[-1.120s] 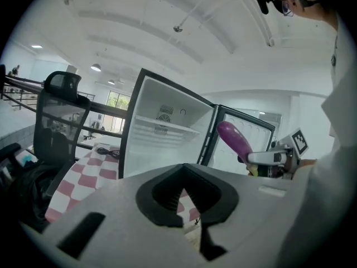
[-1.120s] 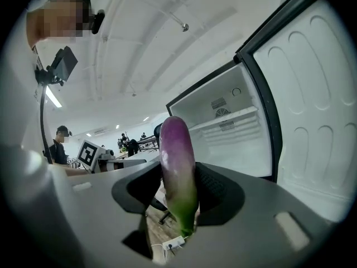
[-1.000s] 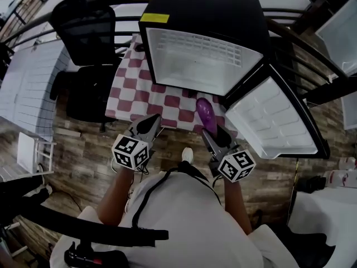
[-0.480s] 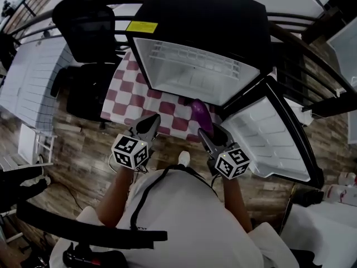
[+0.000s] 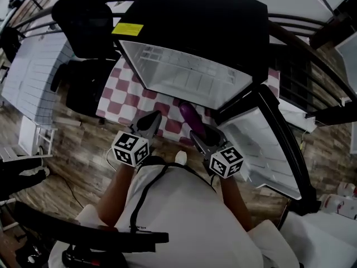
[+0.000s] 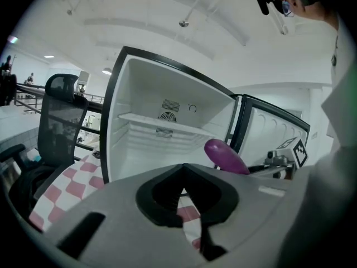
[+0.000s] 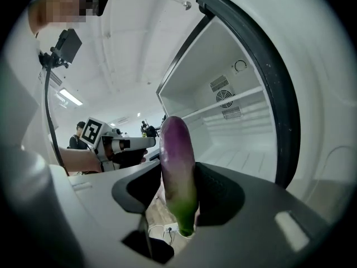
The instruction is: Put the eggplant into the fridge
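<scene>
A black fridge (image 5: 201, 21) stands open on the checkered tablecloth, its white inside (image 5: 184, 77) bare, with one shelf (image 6: 162, 124). Its door (image 5: 262, 144) hangs open to the right. My right gripper (image 5: 196, 132) is shut on a purple eggplant (image 5: 189, 115) with a green stem end, held just in front of the fridge's lower edge. In the right gripper view the eggplant (image 7: 178, 166) stands upright between the jaws, the fridge opening (image 7: 234, 133) beyond it. My left gripper (image 5: 149, 121) hangs to the left of it, shut on nothing (image 6: 183, 169). The eggplant (image 6: 226, 156) shows to its right.
A red-and-white checkered cloth (image 5: 125, 96) covers the table under the fridge. A black office chair (image 5: 83, 32) stands at the left, beside a white table (image 5: 30, 74). Dark railings (image 5: 312, 54) run behind and to the right. The floor (image 5: 83, 144) is wood planks.
The fridge opening has come closer in the head view. My right gripper has carried the eggplant left and forward, up to the fridge's lower edge. The left gripper has barely moved.
</scene>
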The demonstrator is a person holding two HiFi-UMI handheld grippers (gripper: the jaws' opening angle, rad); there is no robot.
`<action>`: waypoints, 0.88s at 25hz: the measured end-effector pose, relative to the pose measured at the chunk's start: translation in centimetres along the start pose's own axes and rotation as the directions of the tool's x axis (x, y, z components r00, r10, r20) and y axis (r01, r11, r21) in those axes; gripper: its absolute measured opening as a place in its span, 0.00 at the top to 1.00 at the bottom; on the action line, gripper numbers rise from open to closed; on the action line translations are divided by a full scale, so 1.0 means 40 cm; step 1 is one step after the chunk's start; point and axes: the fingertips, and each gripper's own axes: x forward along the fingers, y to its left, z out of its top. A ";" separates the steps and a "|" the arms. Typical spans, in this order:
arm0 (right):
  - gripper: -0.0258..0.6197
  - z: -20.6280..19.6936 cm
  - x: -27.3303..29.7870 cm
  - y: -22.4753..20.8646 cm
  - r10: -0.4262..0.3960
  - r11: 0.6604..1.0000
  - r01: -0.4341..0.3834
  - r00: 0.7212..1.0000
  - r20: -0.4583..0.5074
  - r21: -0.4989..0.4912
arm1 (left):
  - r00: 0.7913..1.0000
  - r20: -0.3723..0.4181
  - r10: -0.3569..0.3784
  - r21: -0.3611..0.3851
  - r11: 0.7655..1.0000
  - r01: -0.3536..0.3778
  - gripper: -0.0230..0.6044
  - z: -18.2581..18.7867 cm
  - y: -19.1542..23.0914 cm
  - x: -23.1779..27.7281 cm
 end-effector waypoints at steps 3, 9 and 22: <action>0.66 -0.010 0.005 -0.010 0.026 1.000 -0.026 0.999 -0.024 -0.010 | 1.000 -0.013 0.011 -0.004 1.000 -0.011 0.96 -0.014 -0.010 0.010; 0.66 -0.024 0.016 -0.030 0.048 0.999 -0.047 0.998 -0.045 0.016 | 0.999 -0.012 0.043 -0.009 0.999 -0.043 0.96 -0.001 0.006 0.016; 0.66 -0.028 0.100 -0.035 -0.002 1.000 0.004 0.998 -0.061 0.031 | 0.999 -0.037 -0.001 -0.026 1.000 0.000 0.96 -0.004 0.076 0.016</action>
